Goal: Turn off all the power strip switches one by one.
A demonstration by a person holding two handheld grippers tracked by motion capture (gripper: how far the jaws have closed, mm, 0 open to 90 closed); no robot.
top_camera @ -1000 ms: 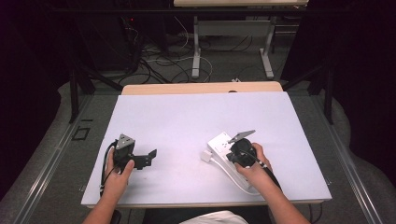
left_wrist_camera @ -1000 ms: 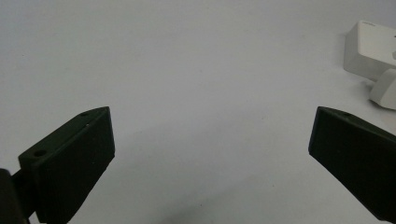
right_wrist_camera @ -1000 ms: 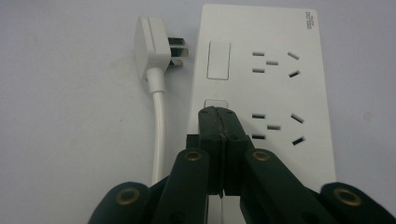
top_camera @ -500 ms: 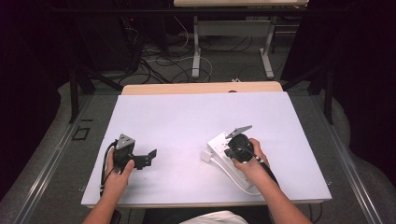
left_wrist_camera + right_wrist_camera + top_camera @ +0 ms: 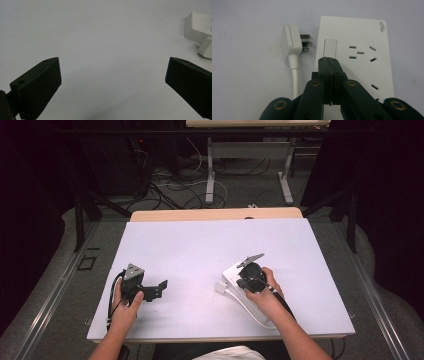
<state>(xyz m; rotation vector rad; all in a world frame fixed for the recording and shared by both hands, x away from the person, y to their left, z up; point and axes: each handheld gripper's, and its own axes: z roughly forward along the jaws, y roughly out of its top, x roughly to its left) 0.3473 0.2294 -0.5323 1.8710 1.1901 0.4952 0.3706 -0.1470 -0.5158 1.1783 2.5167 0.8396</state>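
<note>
The right gripper (image 5: 329, 61), jaws pressed together, tips at the rocker switch (image 5: 330, 47) of the white power strip (image 5: 362, 62) on the table (image 5: 200, 250); its plug (image 5: 290, 45) lies just beside; the left gripper (image 5: 112, 82) gapes empty.

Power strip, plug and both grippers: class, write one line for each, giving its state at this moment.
Power strip: flat on the table, sockets empty.
Rocker switch: the shut jaw tips are at its lower end; on or off cannot be told.
Plug: unplugged, lying beside the strip, prongs towards it.
Right gripper: shut, nothing between its jaws.
Left gripper: open, empty.
</note>
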